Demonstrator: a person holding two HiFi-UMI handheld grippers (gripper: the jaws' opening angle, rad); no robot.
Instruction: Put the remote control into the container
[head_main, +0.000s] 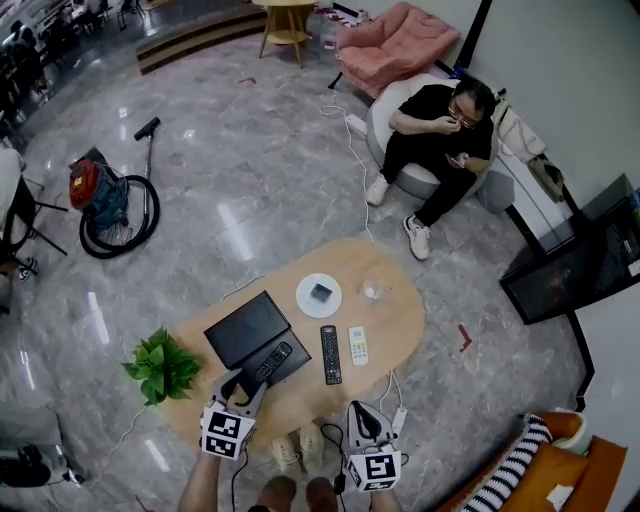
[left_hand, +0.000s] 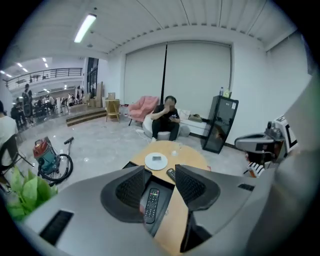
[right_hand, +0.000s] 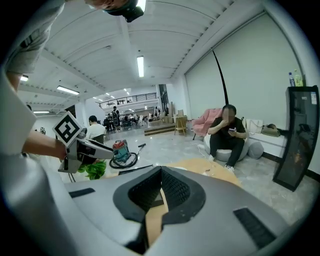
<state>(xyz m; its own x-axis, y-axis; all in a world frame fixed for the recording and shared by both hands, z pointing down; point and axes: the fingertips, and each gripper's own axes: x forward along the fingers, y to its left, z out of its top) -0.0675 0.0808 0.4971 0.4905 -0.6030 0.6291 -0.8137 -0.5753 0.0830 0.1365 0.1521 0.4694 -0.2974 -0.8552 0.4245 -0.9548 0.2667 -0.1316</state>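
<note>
Black slim remote (head_main: 272, 362) lies inside black flat container (head_main: 298, 352), below open, empty left tool (head_main: 243, 388). Second black remote (head_main: 329, 354) right of container, lengthwise, nearer closed right tool (head_main: 362, 410).

The floor (head_main: 250, 150) is grey, glossy marble. A pink armchair (head_main: 395, 45) stands near the white wall (head_main: 560, 60). Long ceiling lamps (left_hand: 85, 27) are lit.
</note>
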